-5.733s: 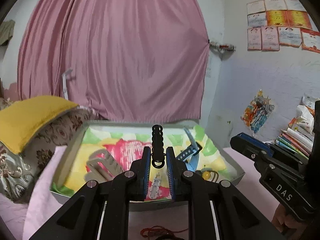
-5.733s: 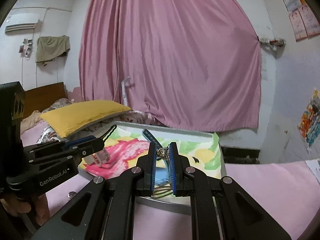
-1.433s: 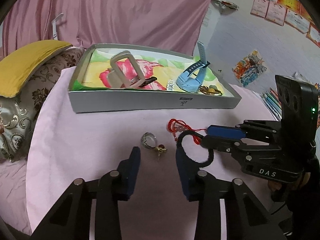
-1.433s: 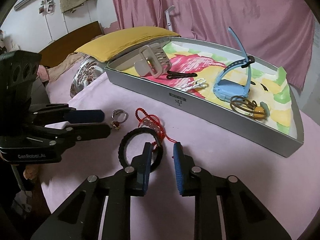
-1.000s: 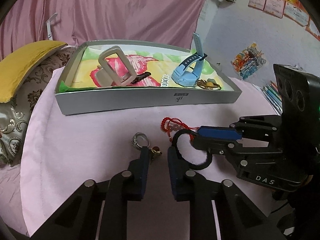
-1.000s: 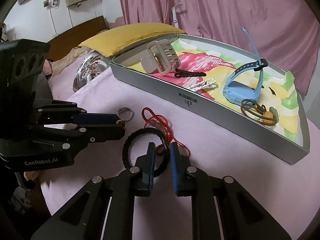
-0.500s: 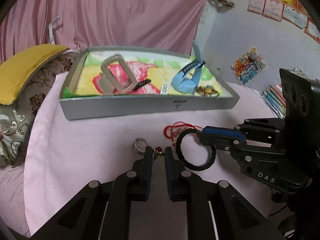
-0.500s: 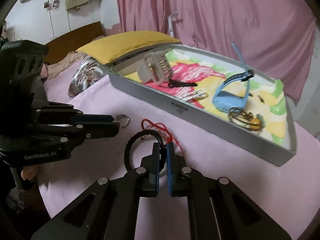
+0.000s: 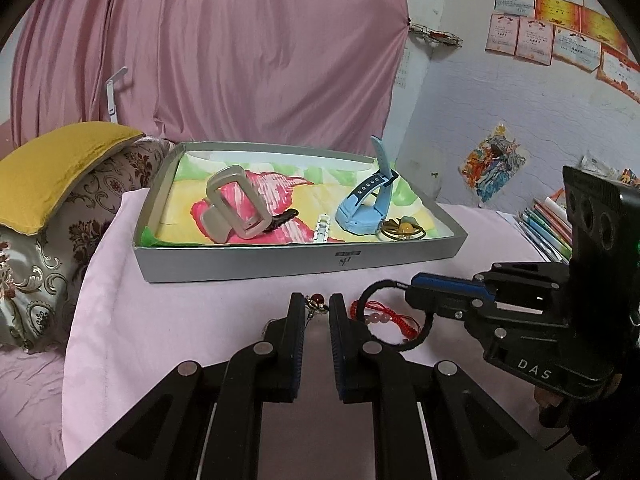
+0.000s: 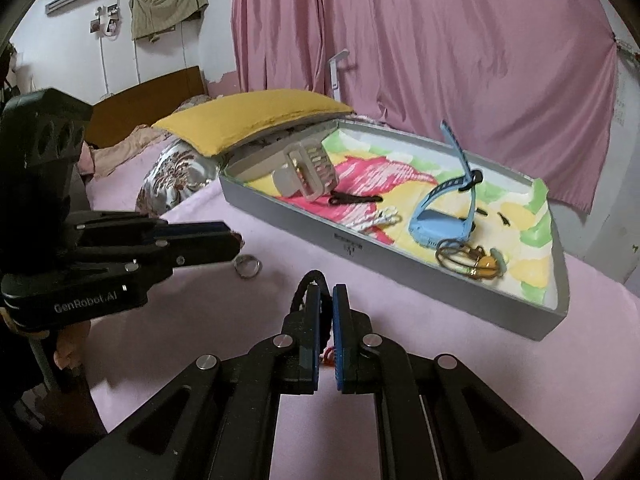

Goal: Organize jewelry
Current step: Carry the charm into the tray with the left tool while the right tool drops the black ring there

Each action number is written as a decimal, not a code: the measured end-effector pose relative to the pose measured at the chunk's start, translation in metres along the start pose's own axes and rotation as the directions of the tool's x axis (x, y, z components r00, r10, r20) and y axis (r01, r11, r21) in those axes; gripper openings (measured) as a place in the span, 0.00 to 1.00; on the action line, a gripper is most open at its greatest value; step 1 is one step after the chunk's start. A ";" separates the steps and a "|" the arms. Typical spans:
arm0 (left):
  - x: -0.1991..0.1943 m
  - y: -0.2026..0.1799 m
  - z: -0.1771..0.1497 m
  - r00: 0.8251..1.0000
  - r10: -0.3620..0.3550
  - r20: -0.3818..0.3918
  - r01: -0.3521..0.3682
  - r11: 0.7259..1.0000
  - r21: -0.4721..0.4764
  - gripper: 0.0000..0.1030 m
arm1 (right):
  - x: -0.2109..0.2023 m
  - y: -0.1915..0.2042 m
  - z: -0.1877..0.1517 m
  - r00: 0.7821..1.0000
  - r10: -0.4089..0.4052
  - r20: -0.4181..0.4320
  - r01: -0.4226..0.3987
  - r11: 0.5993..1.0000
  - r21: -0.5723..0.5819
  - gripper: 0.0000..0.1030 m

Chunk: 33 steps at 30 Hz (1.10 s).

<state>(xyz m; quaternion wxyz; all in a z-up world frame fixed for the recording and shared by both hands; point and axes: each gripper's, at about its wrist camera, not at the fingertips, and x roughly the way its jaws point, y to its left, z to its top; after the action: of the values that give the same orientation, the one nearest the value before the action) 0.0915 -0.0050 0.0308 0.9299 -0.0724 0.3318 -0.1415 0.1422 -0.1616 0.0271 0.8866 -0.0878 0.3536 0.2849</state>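
My left gripper (image 9: 316, 309) was clenched on a small red-beaded charm (image 9: 315, 303), lifted just off the pink cloth (image 9: 180, 320). My right gripper (image 10: 325, 300) pinched the black ring bracelet (image 9: 394, 316), its pads nearly touching. The red cord bracelet (image 9: 374, 314) lay beneath it, the silver ring (image 10: 247, 266) nearby, the grey tray (image 9: 280, 266) beyond.

Small gold charm with a red bead (image 9: 316, 304): lower part hidden between the left gripper's (image 9: 315, 312) pads. Black braided ring (image 9: 394, 316): near arc covered by gripper bodies in both views. Red cord bracelet with pale beads (image 9: 376, 316): partly masked at 3 o'clock. Printed mark on the grey cardboard tray's (image 9: 240, 268) front wall too small to read. Person's hand (image 10: 68, 344) cut off at 9 o'clock.
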 end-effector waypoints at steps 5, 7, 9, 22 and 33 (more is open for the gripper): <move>0.001 0.000 -0.001 1.000 -0.001 -0.005 0.001 1.000 -0.002 0.11 | -0.006 -0.006 -0.002 1.000 -0.005 0.031 0.004 1.000 0.028 0.05; 0.001 -0.001 -0.001 1.000 -0.002 0.002 0.002 1.000 -0.005 0.11 | -0.011 -0.008 0.000 0.998 -0.015 0.060 0.012 0.999 0.038 0.05; -0.001 -0.001 -0.001 1.000 -0.002 0.018 0.002 1.000 -0.013 0.11 | -0.016 -0.010 0.002 0.996 -0.020 0.089 0.017 0.999 0.041 0.05; -0.007 -0.010 0.035 0.950 0.112 0.293 -0.100 0.993 -0.058 0.11 | -0.050 -0.007 0.026 0.892 -0.125 0.434 0.104 0.992 0.072 0.05; 0.017 -0.018 0.054 0.900 0.168 0.402 -0.167 0.985 -0.036 0.11 | -0.034 -0.028 0.034 0.859 -0.243 0.450 0.178 0.967 0.182 0.05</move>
<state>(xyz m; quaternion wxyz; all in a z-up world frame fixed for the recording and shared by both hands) 0.1342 -0.0250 0.0665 0.9869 -0.0715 0.1378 -0.0430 0.1575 -0.1873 0.0736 0.9753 0.0052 0.1352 0.1743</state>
